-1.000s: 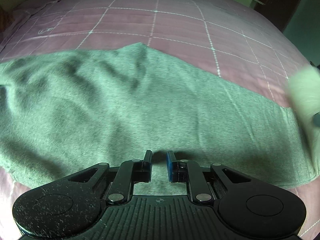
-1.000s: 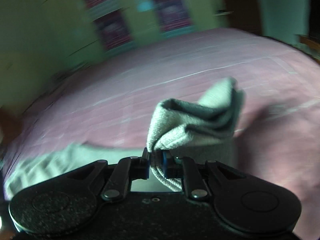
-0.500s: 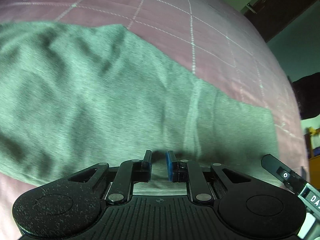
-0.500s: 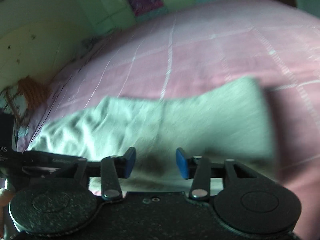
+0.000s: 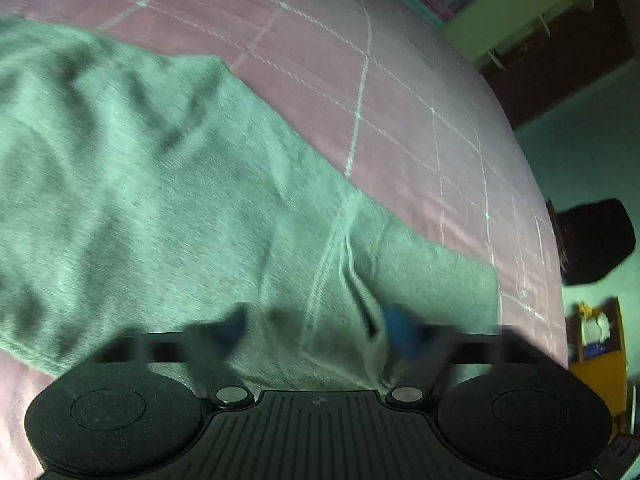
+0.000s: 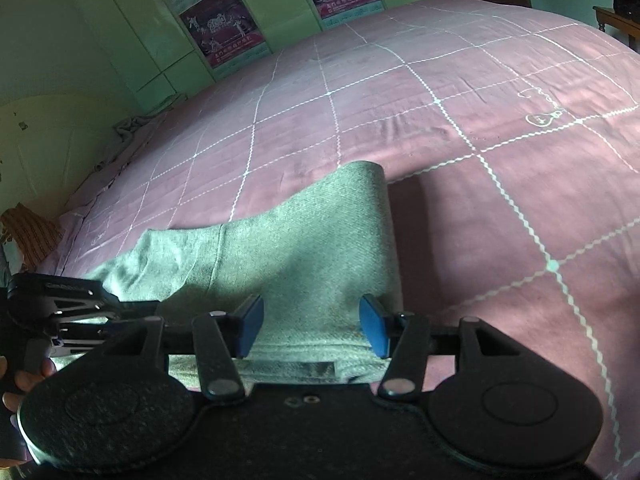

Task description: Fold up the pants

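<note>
I see the grey pants (image 5: 168, 184) lying flat on the pink bed (image 5: 400, 92) with white lines on it. One end has been folded over onto the rest, and its rounded fold (image 6: 360, 176) sticks up a little. My left gripper (image 5: 316, 328) has just been opening its fingers; they look blurry and stand very wide, with pants cloth under them but nothing pinched. My right gripper (image 6: 312, 330) has just been opening too. Its blue fingers (image 6: 252, 328) are about half open, above the folded end of the pants, and they do not squeeze it. In the right view I see the other gripper at the left edge, with a hand (image 6: 24, 380) holding it.
</note>
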Demonstrator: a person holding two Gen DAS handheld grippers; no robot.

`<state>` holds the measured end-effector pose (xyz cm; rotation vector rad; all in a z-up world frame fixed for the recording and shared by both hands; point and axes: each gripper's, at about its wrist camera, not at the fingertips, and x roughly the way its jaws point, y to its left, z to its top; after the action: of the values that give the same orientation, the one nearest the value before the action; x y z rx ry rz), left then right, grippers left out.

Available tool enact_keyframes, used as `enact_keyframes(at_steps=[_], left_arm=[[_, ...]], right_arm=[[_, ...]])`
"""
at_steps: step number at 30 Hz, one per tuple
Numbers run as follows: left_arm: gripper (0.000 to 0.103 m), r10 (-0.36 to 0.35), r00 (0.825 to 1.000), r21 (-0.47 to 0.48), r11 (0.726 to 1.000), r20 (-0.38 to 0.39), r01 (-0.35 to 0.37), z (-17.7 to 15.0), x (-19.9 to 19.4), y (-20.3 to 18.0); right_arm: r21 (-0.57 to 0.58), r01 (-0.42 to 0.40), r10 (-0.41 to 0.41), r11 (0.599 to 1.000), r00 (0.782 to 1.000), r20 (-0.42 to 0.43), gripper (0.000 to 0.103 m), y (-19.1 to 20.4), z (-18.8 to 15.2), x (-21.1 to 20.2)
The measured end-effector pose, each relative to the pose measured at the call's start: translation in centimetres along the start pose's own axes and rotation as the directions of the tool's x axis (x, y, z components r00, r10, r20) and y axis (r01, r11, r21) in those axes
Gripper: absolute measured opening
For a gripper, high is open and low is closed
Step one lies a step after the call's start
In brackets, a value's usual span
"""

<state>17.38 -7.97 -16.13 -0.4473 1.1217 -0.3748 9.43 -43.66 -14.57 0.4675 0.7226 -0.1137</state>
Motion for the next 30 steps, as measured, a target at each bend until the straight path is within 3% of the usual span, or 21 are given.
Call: enact_keyframes(at_steps=[2,6,7,8,10,13,16,17,22,24,25,28,30], left_arm=[[0.097,-0.015,1.0,0.007,1.0,0.024,0.015,0.1,-0.5,0.1],[0.096,-0.033,0.998,-0.005,0.999,-0.047,0.033,-0.1,1.0,0.0],[0.088,-0.051,0.997,-0.021,0.999,-0.064,0.049,-0.2,1.5,0.0],[0.072,-0.068,0.994,-0.036,0.997,-0.087,0.065,-0.5,2.2,0.0],[0.054,-0.104,0.986,-0.07,0.993,-0.132,0.095,-1.1,3.5,0.0],[0.053,-0.092,0.989,-0.067,0.994,-0.116,0.085,-1.9,4.4,-0.3],[0.02,-0.079,0.993,-0.092,0.993,-0.093,0.07,-1.8,4.8,-0.4],[0.016,-0.076,0.994,-0.08,0.994,-0.079,0.069,-1.7,4.6,-0.7],[0.015,-0.155,0.987,-0.001,0.988,0.04,0.156,1.0,0.1,-2.9],[0.014,-0.157,0.983,0.059,0.987,0.093,0.152,2.4,-2.3,-3.1],[0.014,-0.156,0.982,0.075,0.986,0.109,0.148,3.0,-3.4,-2.8],[0.014,-0.09,0.984,0.13,0.989,0.151,0.07,3.8,-6.2,-0.1],[0.014,-0.029,0.991,0.122,0.992,0.129,0.013,3.5,-6.3,2.3]], right_arm=[[0.007,-0.004,0.004,1.0,1.0,0.003,0.054,-0.2,0.1,0.0],[0.018,-0.005,0.005,1.0,1.0,0.005,0.054,-0.4,0.2,0.3],[0.021,-0.006,0.006,1.0,1.0,0.006,0.054,-0.4,0.2,0.3],[0.025,-0.008,0.008,1.0,1.0,0.008,0.054,-0.5,0.2,0.2],[0.03,-0.008,0.007,1.0,1.0,0.018,0.054,-0.5,0.1,-0.1],[0.033,0.002,-0.003,0.999,1.0,0.024,0.054,-0.8,0.0,-0.4],[0.045,0.018,-0.019,0.999,0.999,0.031,0.054,-1.4,0.0,-0.7],[0.05,0.026,-0.028,0.998,0.999,0.034,0.054,-1.6,0.0,-0.7],[0.104,0.086,-0.095,0.991,0.991,0.093,0.054,-2.7,0.8,-1.4],[0.118,0.105,-0.117,0.987,0.988,0.099,0.054,-3.0,1.4,-1.4],[0.115,0.112,-0.124,0.987,0.988,0.096,0.048,-3.0,1.6,-1.2],[0.05,0.135,-0.138,0.99,0.988,0.072,0.035,-1.6,2.2,-0.1],[-0.012,0.128,-0.127,0.992,0.99,0.054,0.032,0.0,2.3,0.9]])
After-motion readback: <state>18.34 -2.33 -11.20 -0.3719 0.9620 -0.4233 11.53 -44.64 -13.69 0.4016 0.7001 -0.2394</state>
